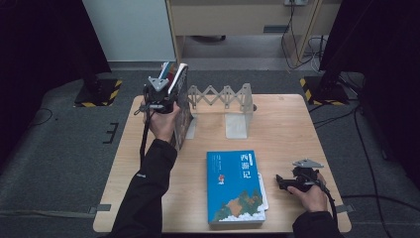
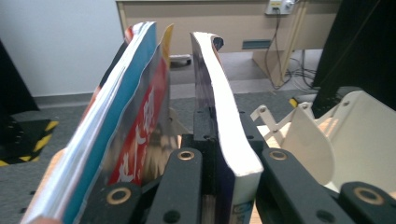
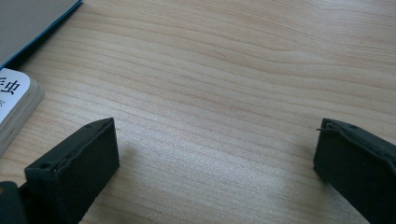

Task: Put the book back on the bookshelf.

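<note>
Left tool (image 2: pixel 224 158) pinching upright book (image 2: pixel 219 116) at rack (image 1: pixel 223 96), bench (image 1: pixel 287 124) 11 o'clock; right tool (image 3: pixel 215 154) spread, bare bench between.

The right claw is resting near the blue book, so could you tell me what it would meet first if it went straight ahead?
Probably the blue book: the open right claw points along the table toward its right edge. Depth is unclear, though.

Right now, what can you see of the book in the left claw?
The book stands upright on edge, clamped between the black jaws of the left claw near the table's far left. It is a thin softcover with a dark cover and white page block, bowing slightly. It sits beside other upright books, with the white expanding bookend on its other side.
</note>
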Tool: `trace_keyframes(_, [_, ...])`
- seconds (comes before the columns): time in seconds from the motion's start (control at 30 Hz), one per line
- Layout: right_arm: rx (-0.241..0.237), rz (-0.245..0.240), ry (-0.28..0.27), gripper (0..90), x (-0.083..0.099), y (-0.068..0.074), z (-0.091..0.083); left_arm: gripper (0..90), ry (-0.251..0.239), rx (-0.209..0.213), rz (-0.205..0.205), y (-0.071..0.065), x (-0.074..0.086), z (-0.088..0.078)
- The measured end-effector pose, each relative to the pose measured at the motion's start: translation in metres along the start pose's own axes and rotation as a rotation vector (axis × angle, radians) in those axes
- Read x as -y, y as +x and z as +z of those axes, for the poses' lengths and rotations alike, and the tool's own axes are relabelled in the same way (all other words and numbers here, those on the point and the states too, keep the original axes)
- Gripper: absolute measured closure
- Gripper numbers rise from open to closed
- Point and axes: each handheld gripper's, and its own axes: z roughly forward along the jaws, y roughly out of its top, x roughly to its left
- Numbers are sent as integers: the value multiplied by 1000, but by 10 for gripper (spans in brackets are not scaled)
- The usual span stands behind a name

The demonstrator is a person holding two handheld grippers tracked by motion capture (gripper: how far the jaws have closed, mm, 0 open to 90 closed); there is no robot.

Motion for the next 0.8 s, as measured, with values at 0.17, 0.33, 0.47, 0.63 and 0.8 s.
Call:
trace_keyframes(0.17, [0,0,0,4,0,0,0,818,7,-8,26,-1,2,-1])
trace_keyframes(0.33, [0,-1,0,4,0,0,0,817,29,-7,31,-1,3,-3])
trace_keyframes(0.47, [-1,-2,-1,4,0,0,0,816,35,5,22,1,7,-7])
trace_keyframes(0.63, [-1,-3,-1,4,0,0,0,808,78,30,5,3,11,-13])
trace_keyframes(0.8, [-1,-3,-1,4,0,0,0,795,95,51,-5,4,17,-19])
